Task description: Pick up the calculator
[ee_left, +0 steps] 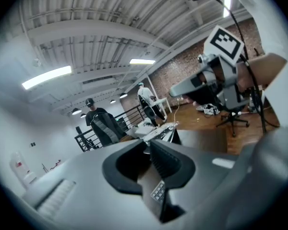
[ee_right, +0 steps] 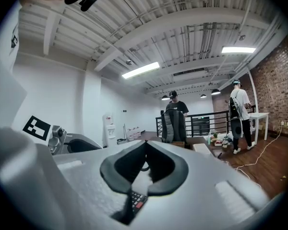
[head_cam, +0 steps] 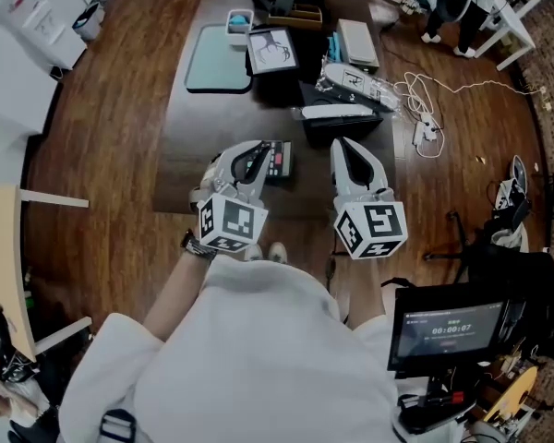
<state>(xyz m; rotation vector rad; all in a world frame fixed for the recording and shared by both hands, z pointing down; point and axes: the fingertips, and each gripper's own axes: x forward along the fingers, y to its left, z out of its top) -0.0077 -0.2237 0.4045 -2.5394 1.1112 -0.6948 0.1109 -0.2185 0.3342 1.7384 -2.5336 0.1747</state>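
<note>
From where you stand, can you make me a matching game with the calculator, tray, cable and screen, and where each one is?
Things: 1 calculator; 2 tray; 3 cable; 4 screen.
Places: A on the floor, right of the table; B at the table's far end; C lit, in the head view's near right corner; D on the table, beside the left gripper.
Pairs: 1-D, 2-B, 3-A, 4-C.
</note>
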